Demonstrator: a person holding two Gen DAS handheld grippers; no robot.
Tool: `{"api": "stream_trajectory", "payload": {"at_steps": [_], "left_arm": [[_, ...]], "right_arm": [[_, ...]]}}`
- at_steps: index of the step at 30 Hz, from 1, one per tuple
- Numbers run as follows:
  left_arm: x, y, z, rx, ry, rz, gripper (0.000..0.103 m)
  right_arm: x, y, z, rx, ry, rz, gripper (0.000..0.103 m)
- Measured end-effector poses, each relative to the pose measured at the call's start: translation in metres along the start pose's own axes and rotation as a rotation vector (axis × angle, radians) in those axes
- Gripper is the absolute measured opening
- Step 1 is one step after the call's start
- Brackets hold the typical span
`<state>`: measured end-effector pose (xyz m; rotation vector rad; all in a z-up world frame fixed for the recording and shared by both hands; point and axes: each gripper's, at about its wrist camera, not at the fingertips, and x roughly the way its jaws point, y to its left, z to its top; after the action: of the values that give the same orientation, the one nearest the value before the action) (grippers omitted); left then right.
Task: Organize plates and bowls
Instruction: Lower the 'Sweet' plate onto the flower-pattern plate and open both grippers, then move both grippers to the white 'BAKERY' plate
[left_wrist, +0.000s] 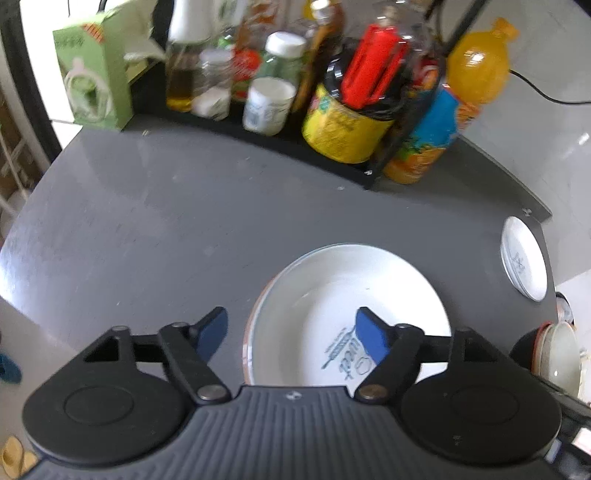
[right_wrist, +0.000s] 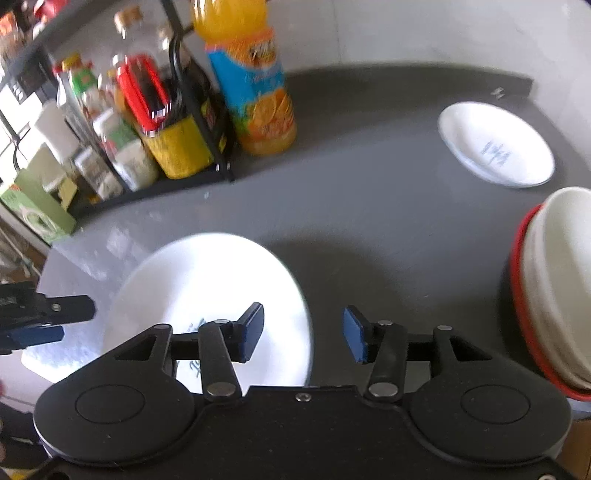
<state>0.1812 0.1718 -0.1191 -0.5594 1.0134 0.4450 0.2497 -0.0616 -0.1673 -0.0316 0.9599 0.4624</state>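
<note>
The left gripper hangs over the near edge of the grey table, jaws spread wide and empty, one blue pad above the bare tabletop and the other above a big white plate with blue writing. That plate lies on top of another dish with a reddish rim. The right gripper is open too, holding nothing, one pad over the same plate and the other over the table. A smaller white plate sits well apart at the far corner. White bowls in a red-rimmed one are stacked at the right edge. An orange juice bottle stands beside the black rack of jars.
</note>
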Motion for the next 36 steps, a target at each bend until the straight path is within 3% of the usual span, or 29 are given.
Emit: {"api": "stream_trajectory", "payload": {"at_steps": [8, 14, 36], "left_arm": [[-0.004, -0.043, -0.002, 0.080, -0.029, -0.051, 0.085], [-0.008, -0.082, -0.004, 0.137, -0.047, -0.095, 0.086], [0.036, -0.244, 0.020, 0.199, -0.029, -0.157, 0.086]], "right_arm": [[-0.055, -0.025, 0.008, 0.047, -0.108, -0.032, 0.078], [-0.079, -0.053, 0.019, 0.098, -0.168, -0.051, 0.085], [-0.083, -0.227, 0.100, 0.222, -0.217, -0.065, 0.086]]}}
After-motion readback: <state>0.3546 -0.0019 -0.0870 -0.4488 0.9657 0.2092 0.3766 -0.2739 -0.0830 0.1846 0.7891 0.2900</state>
